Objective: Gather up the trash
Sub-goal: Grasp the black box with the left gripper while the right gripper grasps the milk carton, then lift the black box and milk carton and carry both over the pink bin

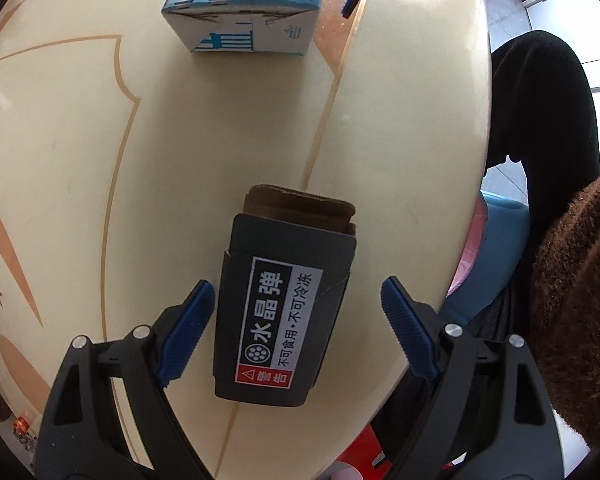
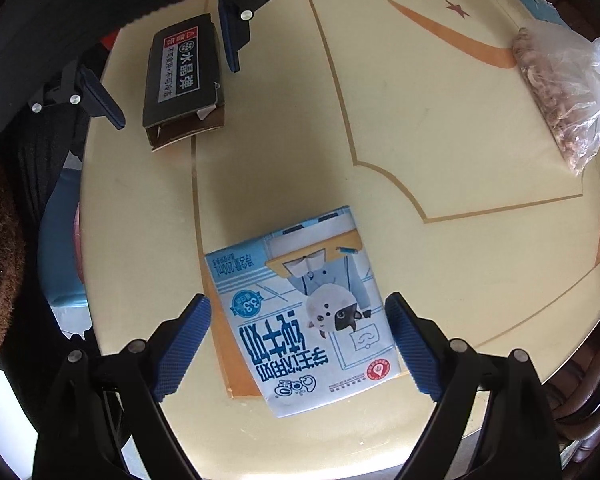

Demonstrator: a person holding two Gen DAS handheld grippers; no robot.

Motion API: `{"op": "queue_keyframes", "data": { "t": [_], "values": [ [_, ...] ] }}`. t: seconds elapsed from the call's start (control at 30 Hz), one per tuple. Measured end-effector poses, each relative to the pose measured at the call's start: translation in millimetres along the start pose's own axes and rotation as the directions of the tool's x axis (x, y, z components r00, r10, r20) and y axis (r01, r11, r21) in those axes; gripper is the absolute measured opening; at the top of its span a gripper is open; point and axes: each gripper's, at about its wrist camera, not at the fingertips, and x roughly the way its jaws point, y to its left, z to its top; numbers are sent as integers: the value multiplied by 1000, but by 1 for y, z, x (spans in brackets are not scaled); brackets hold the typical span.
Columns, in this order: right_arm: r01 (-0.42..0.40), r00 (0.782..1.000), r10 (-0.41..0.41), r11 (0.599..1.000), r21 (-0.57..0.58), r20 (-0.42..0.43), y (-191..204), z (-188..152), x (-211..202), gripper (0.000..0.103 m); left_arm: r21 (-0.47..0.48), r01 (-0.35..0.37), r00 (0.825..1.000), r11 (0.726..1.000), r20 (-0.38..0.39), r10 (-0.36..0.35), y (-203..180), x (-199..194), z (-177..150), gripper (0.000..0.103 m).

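A small black cardboard box point(image 1: 278, 312) with a white and red label lies flat on the cream table point(image 1: 180, 140). My left gripper point(image 1: 296, 328) is open with its blue pads on either side of the box, not touching it. A blue and white milk carton point(image 2: 304, 320) lies flat on the table. My right gripper point(image 2: 296, 344) is open and straddles the carton, pads apart from its sides. The carton also shows at the top of the left wrist view point(image 1: 248, 4). The black box point(image 2: 184, 76) and the left gripper point(image 2: 168, 68) show at the upper left of the right wrist view.
A clear plastic bag of brownish bits point(image 2: 560, 92) lies at the table's far right edge. The table's rim point(image 1: 484, 160) runs close to the right of the black box. A person's dark leg point(image 1: 548, 120) and brown fuzzy sleeve point(image 1: 580, 320) are beside the table.
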Motion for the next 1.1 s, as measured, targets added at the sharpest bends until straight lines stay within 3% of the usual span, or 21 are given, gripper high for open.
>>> {"op": "queue_keyframes", "data": {
  "t": [0.17,0.33,0.5,0.57,0.6,0.73,0.83,0.87,0.93,1.0,1.1],
  "values": [
    [26,999,-25,999,36,-30,-4,-1,18,86,-14,-5,1000,1000,21,5,2,-2,-3,83],
    [11,1000,-13,991,131,14,-10,-7,15,86,-43,-48,998,998,50,50,2,-4,-7,80],
    [17,999,-27,967,255,36,-15,-10,12,84,-96,-111,992,989,58,116,6,-10,-9,60],
    [19,998,-37,951,308,53,-17,-12,8,76,-118,-99,992,988,61,107,9,-11,-10,59],
    [19,997,-42,938,345,62,-18,-12,5,66,-125,-106,992,986,61,115,9,-12,-9,59],
    [33,996,-63,901,433,55,-17,-17,0,65,-153,-124,989,980,65,135,6,-14,-10,59],
    [84,989,-132,870,486,64,-7,-17,-9,65,-210,-133,985,969,77,152,7,-17,-13,58],
    [103,984,-163,854,510,75,-2,-18,-14,65,-225,-132,985,965,82,154,8,-19,-15,58],
    [167,965,-255,785,597,66,4,-21,-28,65,-260,-136,980,956,109,169,4,-26,-21,58],
    [102,962,-242,744,661,124,7,-27,-42,65,-312,-120,974,943,148,173,3,-35,-29,58],
    [172,929,-349,706,687,126,26,-31,-63,65,-420,-104,957,902,204,205,5,-54,-46,58]
  ]
}}
